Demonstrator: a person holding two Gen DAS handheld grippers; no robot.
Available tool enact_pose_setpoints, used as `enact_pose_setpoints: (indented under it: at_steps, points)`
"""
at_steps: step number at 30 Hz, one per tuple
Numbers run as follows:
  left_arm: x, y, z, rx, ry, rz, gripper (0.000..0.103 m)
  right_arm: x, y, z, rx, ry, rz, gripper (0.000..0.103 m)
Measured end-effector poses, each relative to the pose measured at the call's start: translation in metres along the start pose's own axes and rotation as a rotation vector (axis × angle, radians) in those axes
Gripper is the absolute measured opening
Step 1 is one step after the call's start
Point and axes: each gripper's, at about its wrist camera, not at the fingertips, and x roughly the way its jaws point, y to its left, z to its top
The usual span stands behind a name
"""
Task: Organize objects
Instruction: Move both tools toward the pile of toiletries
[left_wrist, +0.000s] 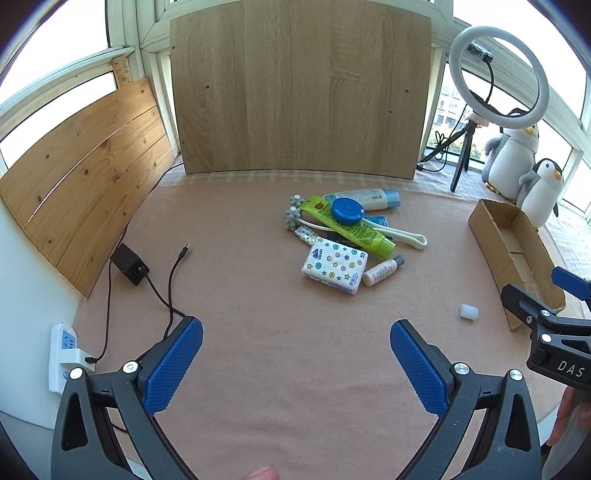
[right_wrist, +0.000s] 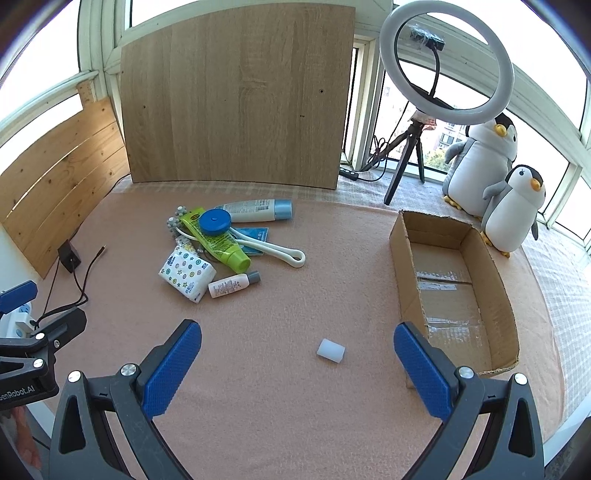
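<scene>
On the pink cloth-covered surface (left_wrist: 258, 295), seen from the left wrist, the left gripper (left_wrist: 295, 363) hovers with its blue jaws wide apart and nothing between them. Ahead lies a pile: a green tube (left_wrist: 347, 225) under a blue round case (left_wrist: 347, 211), a white bottle with a blue cap (left_wrist: 364, 198), a white roller (left_wrist: 373, 229), a tissue pack (left_wrist: 335, 269) and a small bottle (left_wrist: 382, 271) just beside it. A small white cap (left_wrist: 468, 312) lies apart to the right, near a cardboard box (left_wrist: 491, 229).

From the right wrist, the right gripper (right_wrist: 297, 365) also has its jaws spread wide, holding nothing. The white cap (right_wrist: 331, 350) sits on the cloth between and just ahead of them. The open box (right_wrist: 402, 266) stands to the right, empty inside, with two plush penguins (right_wrist: 513, 214) behind it and a ring light (right_wrist: 447, 62) farther back.
</scene>
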Motion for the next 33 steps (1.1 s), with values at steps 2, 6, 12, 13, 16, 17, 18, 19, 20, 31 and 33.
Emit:
enact_pose_setpoints:
  at_steps: [2, 6, 12, 13, 16, 17, 18, 19, 20, 31, 33]
  points:
    - [-0.005, 0.001, 0.002, -0.005, -0.011, -0.003, 0.103, -0.001, 0.002, 0.000, -0.007, -0.002, 0.005, 0.103]
    - [-0.013, -0.001, 0.005, 0.009, -0.034, 0.003, 0.103, -0.002, 0.006, 0.001, -0.014, -0.004, 0.010, 0.103]
    - [-0.020, -0.003, 0.010, 0.018, -0.049, 0.000, 0.103, -0.004, 0.005, 0.000, -0.011, -0.006, 0.001, 0.103]
    - [-0.021, -0.003, 0.011, 0.019, -0.051, 0.001, 0.103, -0.005, 0.004, 0.001, -0.010, -0.006, 0.000, 0.103]
    - [-0.024, -0.003, 0.013, 0.017, -0.058, -0.001, 0.103, -0.006, 0.003, 0.001, -0.008, -0.009, -0.004, 0.103]
    - [-0.025, -0.003, 0.013, 0.016, -0.059, -0.001, 0.103, -0.006, 0.003, 0.001, -0.008, -0.008, -0.005, 0.103]
    - [-0.026, -0.003, 0.014, 0.016, -0.062, -0.001, 0.103, -0.007, 0.003, 0.001, -0.007, -0.010, -0.006, 0.103]
    - [-0.028, -0.003, 0.014, 0.017, -0.064, -0.001, 0.103, -0.007, 0.003, 0.002, -0.008, -0.012, -0.007, 0.103]
    - [-0.029, -0.003, 0.015, 0.018, -0.067, 0.000, 0.103, -0.007, 0.003, 0.002, -0.008, -0.012, -0.007, 0.103]
    - [-0.064, -0.003, 0.029, 0.027, -0.144, -0.003, 0.103, -0.006, 0.008, 0.003, -0.023, -0.003, -0.003, 0.103]
    - [-0.071, -0.002, 0.033, 0.031, -0.161, -0.003, 0.103, -0.004, 0.009, 0.003, -0.027, 0.000, -0.001, 0.103]
